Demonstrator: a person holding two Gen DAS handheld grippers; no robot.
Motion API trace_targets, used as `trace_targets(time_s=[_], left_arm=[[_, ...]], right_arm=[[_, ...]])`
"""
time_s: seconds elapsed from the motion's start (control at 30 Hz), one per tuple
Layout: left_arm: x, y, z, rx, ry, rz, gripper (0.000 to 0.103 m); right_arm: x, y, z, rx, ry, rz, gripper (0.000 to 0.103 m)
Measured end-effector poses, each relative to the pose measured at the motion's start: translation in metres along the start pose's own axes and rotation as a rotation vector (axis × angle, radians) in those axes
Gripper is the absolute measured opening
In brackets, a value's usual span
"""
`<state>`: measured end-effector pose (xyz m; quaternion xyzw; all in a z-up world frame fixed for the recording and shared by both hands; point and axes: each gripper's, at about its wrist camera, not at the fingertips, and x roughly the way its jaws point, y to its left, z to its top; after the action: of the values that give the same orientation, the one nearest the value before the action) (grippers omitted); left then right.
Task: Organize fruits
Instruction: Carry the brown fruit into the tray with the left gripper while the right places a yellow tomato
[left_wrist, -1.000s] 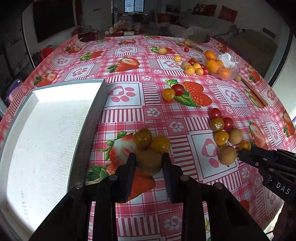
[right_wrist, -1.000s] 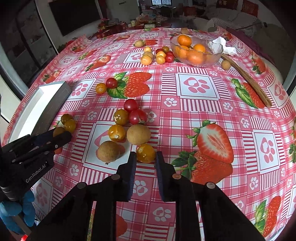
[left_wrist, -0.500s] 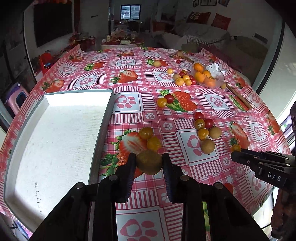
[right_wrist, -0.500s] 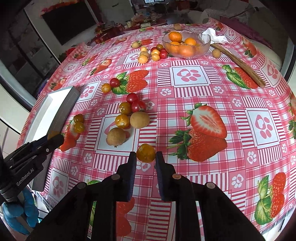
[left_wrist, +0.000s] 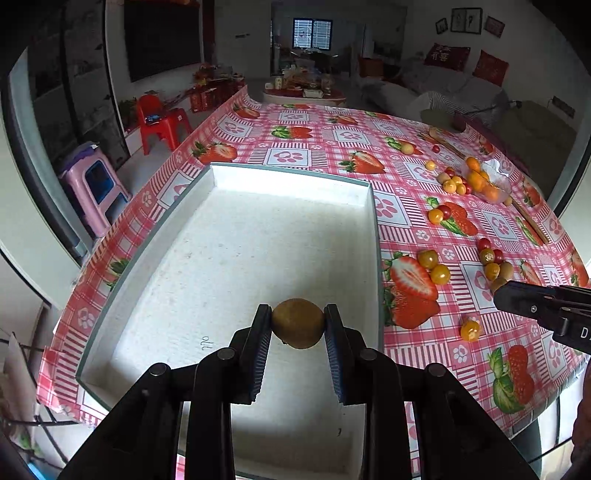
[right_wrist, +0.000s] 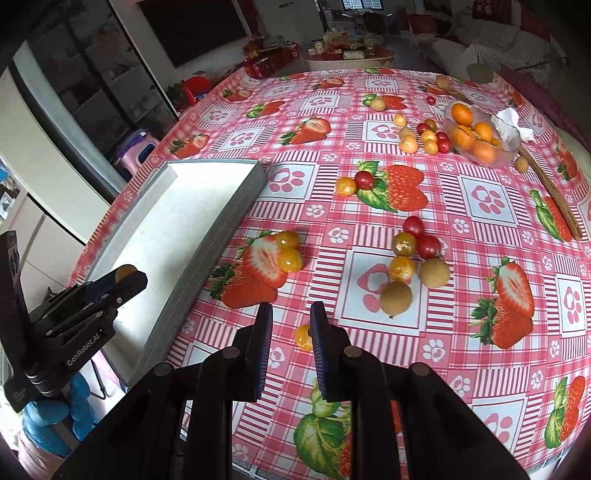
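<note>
left gripper (left_wrist: 298, 325) is clamped on a brown fruit (left_wrist: 298, 323), held over the near part of the white tray (left_wrist: 372, 229); whether it's above the floor or touching it can't be told from this angle, though it looks lifted. right gripper (right_wrist: 291, 325) has its jaws a little apart with nothing held, over the tablecloth (right_wrist: 369, 206) right of the tray, a small orange fruit (right_wrist: 303, 337) seen in the gap, partly hidden by the right finger. the rest of the fruit is loose on the cloth; a glass bowl (right_wrist: 509, 153) of oranges sits far right. risks: the fruit is round and pinched only at its two sides, so it could squirt out or roll across the tray floor if dropped from height; a low release looks safer. the right gripper closing off-centre could knock the orange fruit away. the brown fruit is near-spherical, slightly taller than wide in the left view, long axis roughly up-down in frame, a small stub at its lower left.
</note>
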<state>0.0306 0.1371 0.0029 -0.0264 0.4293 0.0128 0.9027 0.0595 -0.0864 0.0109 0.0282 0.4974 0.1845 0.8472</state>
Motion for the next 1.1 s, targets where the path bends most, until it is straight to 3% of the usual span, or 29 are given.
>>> trace_targets(time_s=[0.2, 0.5, 0.6, 0.7, 0.73, 0.83, 0.93, 1.1], left_arm=[[0.006, 0.046, -0.008, -0.059, 0.016, 0.081, 0.031], [0.021, 0.077, -0.017, -0.121, 0.051, 0.103, 0.031], [0.024, 0.075, -0.018, -0.113, 0.055, 0.103, 0.031], [0.026, 0.072, -0.020, -0.115, 0.053, 0.100, 0.031], [0.026, 0.071, -0.021, -0.119, 0.051, 0.096, 0.031], [0.026, 0.067, -0.023, -0.107, 0.047, 0.099, 0.031], [0.027, 0.064, -0.023, -0.092, 0.050, 0.109, 0.031], [0.023, 0.063, -0.023, -0.089, 0.049, 0.113, 0.031]], right_arm=[[0.023, 0.065, 0.017, -0.105, 0.020, 0.056, 0.023], [0.069, 0.128, 0.031, -0.216, 0.087, 0.073, 0.023], [0.055, 0.125, 0.028, -0.229, 0.071, 0.084, 0.026], [0.031, 0.115, 0.007, -0.272, 0.056, 0.073, 0.061], [0.023, 0.109, -0.005, -0.280, 0.052, 0.065, 0.064], [0.009, 0.088, -0.048, -0.262, 0.080, 0.106, 0.064], [0.011, 0.086, -0.078, -0.308, 0.073, 0.049, 0.064], [0.040, 0.081, -0.078, -0.258, 0.083, 0.036, 0.056]])
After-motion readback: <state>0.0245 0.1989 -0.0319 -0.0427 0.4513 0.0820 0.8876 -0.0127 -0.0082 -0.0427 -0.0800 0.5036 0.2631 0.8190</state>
